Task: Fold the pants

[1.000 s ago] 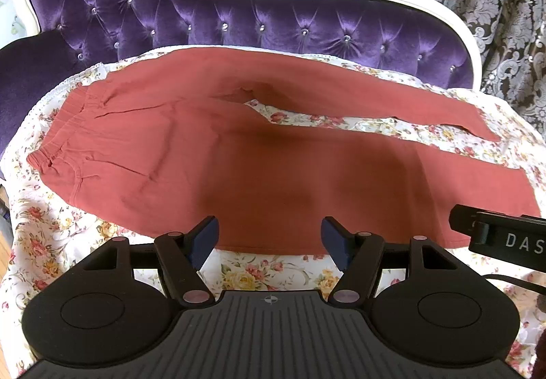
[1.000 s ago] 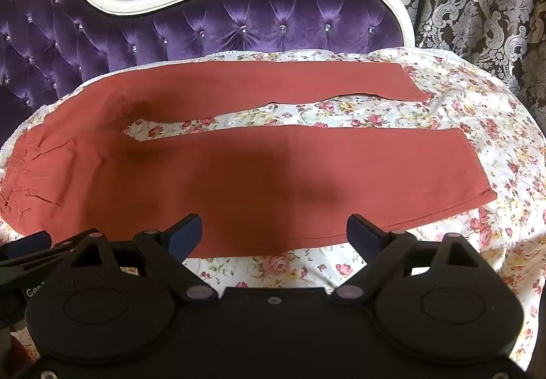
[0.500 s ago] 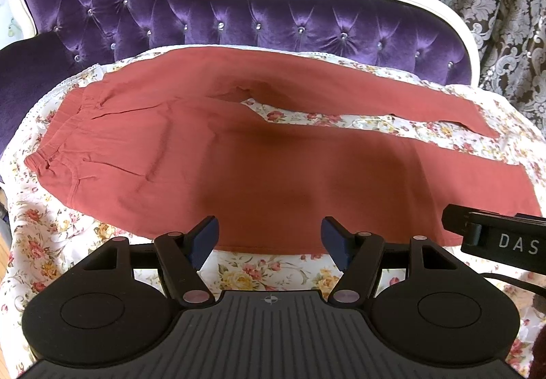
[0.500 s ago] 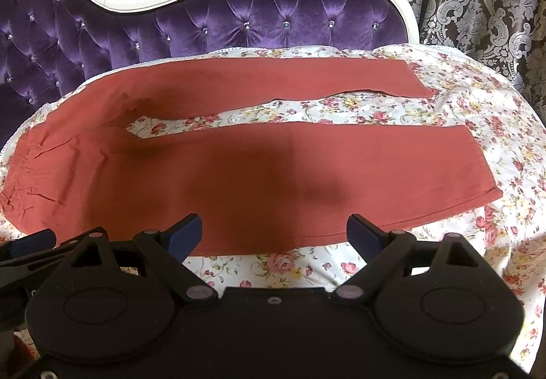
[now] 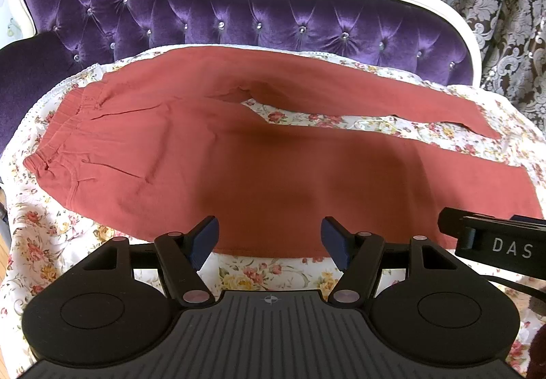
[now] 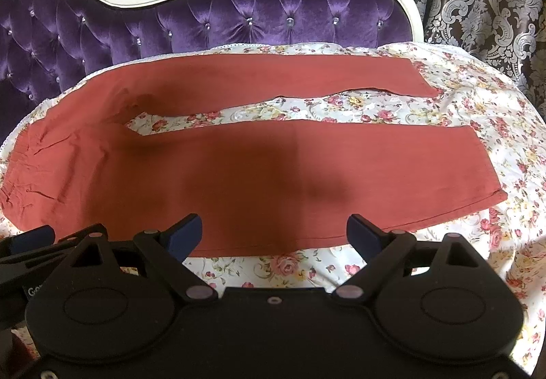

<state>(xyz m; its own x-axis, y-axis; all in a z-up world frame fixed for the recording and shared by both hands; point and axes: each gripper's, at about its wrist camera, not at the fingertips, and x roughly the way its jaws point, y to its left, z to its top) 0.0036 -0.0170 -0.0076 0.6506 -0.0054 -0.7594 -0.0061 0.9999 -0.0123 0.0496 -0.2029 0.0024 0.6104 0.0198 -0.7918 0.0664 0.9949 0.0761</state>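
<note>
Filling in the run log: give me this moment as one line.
stage: pre-grasp | pants: flat, unfolded, legs apart on floral sheet | left gripper: open, empty | right gripper: open, empty

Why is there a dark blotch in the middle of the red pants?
Left wrist view: that blotch is a shadow on the pants, not a stain. Right wrist view: the same shadow darkens the near leg. Both fisheye views bend the sofa back into a curve.
</note>
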